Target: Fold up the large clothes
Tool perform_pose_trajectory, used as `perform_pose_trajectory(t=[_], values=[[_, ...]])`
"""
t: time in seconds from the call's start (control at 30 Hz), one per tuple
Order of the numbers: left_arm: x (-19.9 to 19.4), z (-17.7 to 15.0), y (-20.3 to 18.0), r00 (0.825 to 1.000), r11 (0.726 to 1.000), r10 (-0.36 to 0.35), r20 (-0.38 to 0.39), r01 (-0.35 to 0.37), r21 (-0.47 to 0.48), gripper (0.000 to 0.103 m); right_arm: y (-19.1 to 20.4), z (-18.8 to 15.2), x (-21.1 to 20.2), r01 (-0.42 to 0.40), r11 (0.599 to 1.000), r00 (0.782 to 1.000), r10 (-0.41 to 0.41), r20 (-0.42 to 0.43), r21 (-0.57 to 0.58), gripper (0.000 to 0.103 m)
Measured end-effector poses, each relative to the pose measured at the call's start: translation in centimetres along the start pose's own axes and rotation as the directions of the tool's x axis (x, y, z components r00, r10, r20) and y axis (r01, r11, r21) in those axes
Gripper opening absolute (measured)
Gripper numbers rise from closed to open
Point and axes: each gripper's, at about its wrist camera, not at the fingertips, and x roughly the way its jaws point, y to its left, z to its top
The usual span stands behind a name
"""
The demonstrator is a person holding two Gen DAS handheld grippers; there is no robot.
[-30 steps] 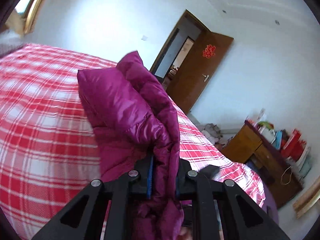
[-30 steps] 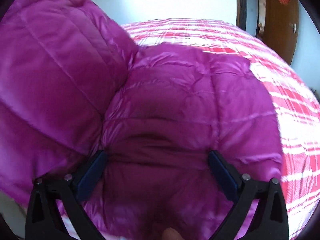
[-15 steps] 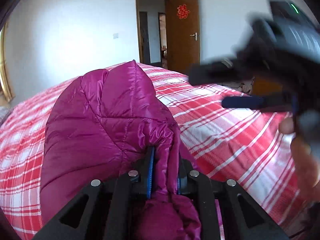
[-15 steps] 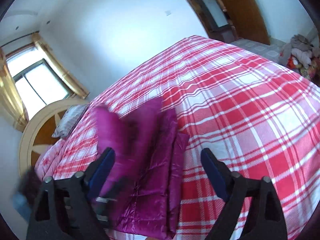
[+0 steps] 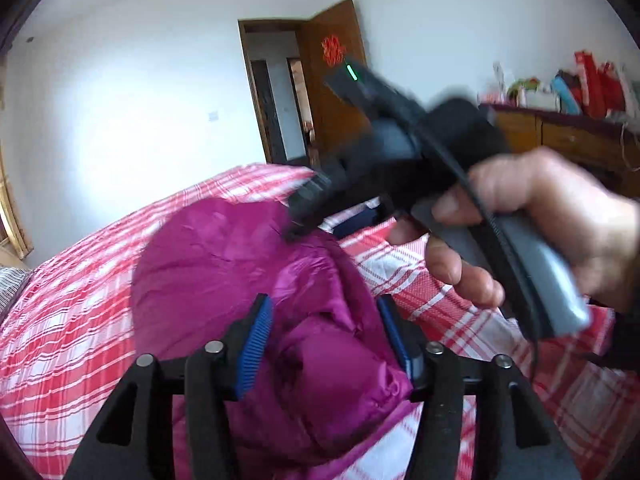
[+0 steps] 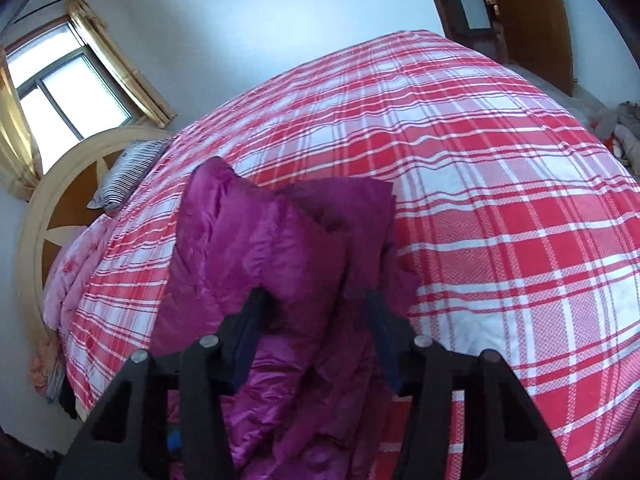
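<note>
A magenta puffer jacket (image 5: 224, 264) lies bunched on the red plaid bed (image 5: 72, 304). My left gripper (image 5: 326, 320) is open, its blue pads either side of a fold of the jacket. The right gripper's body (image 5: 400, 148), held in a hand, crosses the left wrist view above the jacket. In the right wrist view the jacket (image 6: 272, 248) lies folded lengthwise on the bed (image 6: 500, 200), and my right gripper (image 6: 316, 312) is open with jacket fabric between its fingers.
A wooden door (image 5: 332, 92) stands open in the far wall. A wooden dresser (image 5: 560, 136) with colourful items is at the right. A headboard (image 6: 44, 208), striped pillow (image 6: 128, 168) and window (image 6: 60, 88) are at the bed's left end.
My left gripper has opened and let go of the jacket fold. My right gripper has swung in close over the jacket and narrowed around it. The jacket has settled lower on the bed.
</note>
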Motion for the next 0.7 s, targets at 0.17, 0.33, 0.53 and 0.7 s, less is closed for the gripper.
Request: perform_pose_trajectory(t=[0.17, 0.33, 0.53, 0.7], values=[[-3.6, -1.1, 7.4, 0.990, 0.986, 0.110, 0.089, -0.097, -0.133, 0.090, -0.4, -1.0, -0.7, 0.069, 0.997, 0.998, -0.069, 0.007, -0.018, 0.055], [-3.0, -2.3, 13.6, 0.988, 0.914, 0.132, 0.078, -0.091, -0.395, 0.090, 1.7, 0.1, -3.2, 0.166, 0.986, 0.981, -0.163, 0.108, -0.020, 0.055], [-2.3, -2.5, 10.7, 0.995, 0.944, 0.009, 0.094, 0.022, -0.328, 0.090, 6.7, 2.2, -6.7, 0.155, 0.985, 0.965, -0.135, 0.226, -0.070, 0.057], [-2.7, -3.9, 12.5, 0.984, 0.922, 0.170, 0.044, -0.143, -0.360, 0.090, 8.4, 3.8, -5.1, -0.048, 0.998, 0.974, 0.035, 0.224, 0.051, 0.063]])
